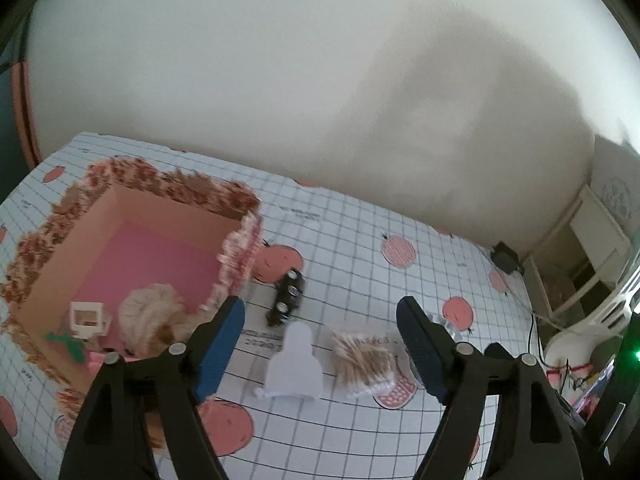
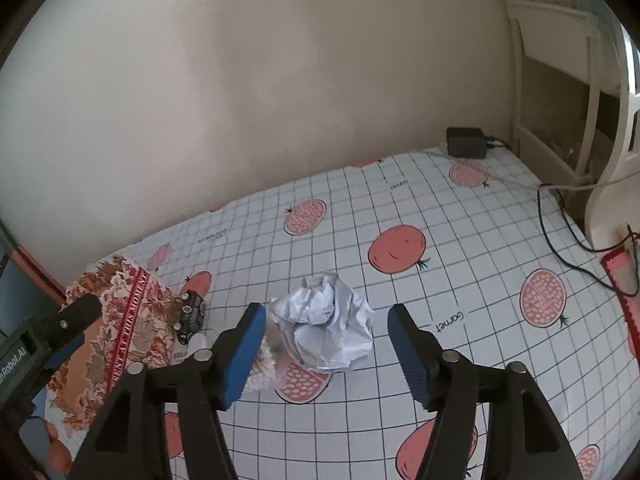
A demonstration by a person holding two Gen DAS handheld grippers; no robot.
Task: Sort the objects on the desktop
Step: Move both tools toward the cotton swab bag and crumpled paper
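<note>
A: Status of the box?
B: Square cardboard box with pink interior and red-brown floral outer walls [image 1: 132,216] sat open on the desk covered in white grid cloth with pink fruit prints [image 1: 360,240]. Inside, at the near end: a fluffy cream-and-brown plush item [image 1: 150,312], a small white framed piece [image 1: 86,318] and a green flat shape [image 1: 68,346]. Blurred, so I couldn't identify them further.

A: What was outside it?
B: A small black toy car [image 1: 287,298] lay just beside the box's right wall. Nearer the camera were a white bottle-shaped paper cutout [image 1: 294,364] and, right of it, a clear pack of wooden cotton swabs [image 1: 366,362], near each other but not clearly touching. A crumpled ball of silver-grey paper [image 2: 330,324] lay next to the swabs, in the right wrist view.

A: Grippers?
B: Left hand-held gripper [image 1: 320,340] had its jaws spread wide, holding nothing, above the cutout and swabs. Right hand-held gripper [image 2: 326,344] was also spread, with the paper ball showing between its blue fingertips [image 2: 246,352] and nothing pinched.

A: Anything else?
B: A black power adapter [image 2: 466,142] sat at the desk's far edge by the wall.
</note>
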